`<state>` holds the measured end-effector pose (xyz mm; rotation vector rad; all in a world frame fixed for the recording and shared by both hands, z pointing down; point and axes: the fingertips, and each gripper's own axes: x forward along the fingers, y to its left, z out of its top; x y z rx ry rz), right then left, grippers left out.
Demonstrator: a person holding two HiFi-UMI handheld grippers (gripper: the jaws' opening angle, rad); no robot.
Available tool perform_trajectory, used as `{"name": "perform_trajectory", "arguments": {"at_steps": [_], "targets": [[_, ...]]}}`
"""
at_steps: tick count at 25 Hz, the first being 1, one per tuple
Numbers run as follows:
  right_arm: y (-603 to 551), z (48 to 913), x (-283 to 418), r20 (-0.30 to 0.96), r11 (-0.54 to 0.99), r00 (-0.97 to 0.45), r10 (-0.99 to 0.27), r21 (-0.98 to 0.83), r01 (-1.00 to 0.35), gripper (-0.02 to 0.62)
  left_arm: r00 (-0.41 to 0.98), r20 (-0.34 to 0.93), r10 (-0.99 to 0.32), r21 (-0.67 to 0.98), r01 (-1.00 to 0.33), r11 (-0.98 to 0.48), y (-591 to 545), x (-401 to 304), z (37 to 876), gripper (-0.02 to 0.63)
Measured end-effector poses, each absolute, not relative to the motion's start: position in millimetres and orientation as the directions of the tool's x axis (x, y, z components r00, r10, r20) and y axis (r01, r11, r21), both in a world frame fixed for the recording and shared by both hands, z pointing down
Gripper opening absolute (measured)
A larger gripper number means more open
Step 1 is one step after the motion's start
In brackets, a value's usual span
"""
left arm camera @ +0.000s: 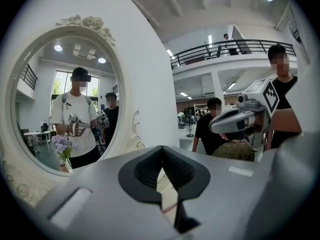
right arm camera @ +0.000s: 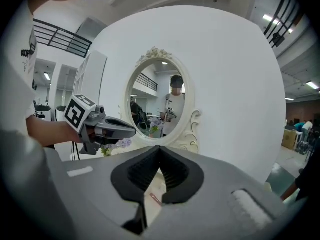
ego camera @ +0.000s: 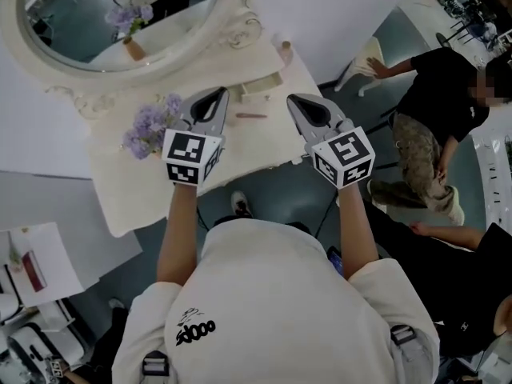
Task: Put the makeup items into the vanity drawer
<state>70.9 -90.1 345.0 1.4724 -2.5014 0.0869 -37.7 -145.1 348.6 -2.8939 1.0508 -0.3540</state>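
With the oval mirror [ego camera: 120,18] as my mark, I am holding both grippers out over the cream table [ego camera: 132,190] that carries it. The left gripper [ego camera: 218,96] is hovering just below the mirror's lower right rim, and the right gripper [ego camera: 296,101] is hanging farther out to the mirror's right, apart from the left one. Both are clenched on nothing, their jaws meeting at the tips with only the table showing through the gap behind them. The makeup pencil [ego camera: 251,116], a thin reddish-brown stick, is lying flat on the table below and to the right of the mirror. It is sitting between the two grippers and neither is touching it. A small cream box [ego camera: 260,86] is standing closer to the mirror than the pencil; whether it is the drawer I cannot tell. Purple flowers [ego camera: 148,126] are sitting just under the mirror's lower edge. A person in black [ego camera: 444,94] is standing on the floor well to the mirror's right.
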Motion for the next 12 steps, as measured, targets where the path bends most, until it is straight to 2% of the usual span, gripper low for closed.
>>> {"name": "perform_trajectory", "arguments": {"at_steps": [6,8,12], "targets": [[-130,389,71,0.33,0.508,-0.458,-0.825,0.08,-0.858,0.008,0.729,0.266,-0.631,-0.077,-0.636,-0.768,-178,-39,386,0.018],[-140,409,69,0.368,0.534,-0.477,-0.798,0.065,-0.843,0.039,0.715,0.289,-0.637,-0.079,-0.645,-0.76,-184,-40,398,0.018],[-162,446,67,0.436,0.604,-0.531,-0.727,0.039,-0.796,0.055,0.67,0.341,-0.66,-0.067,-0.683,-0.728,-198,-41,421,0.018]]}}
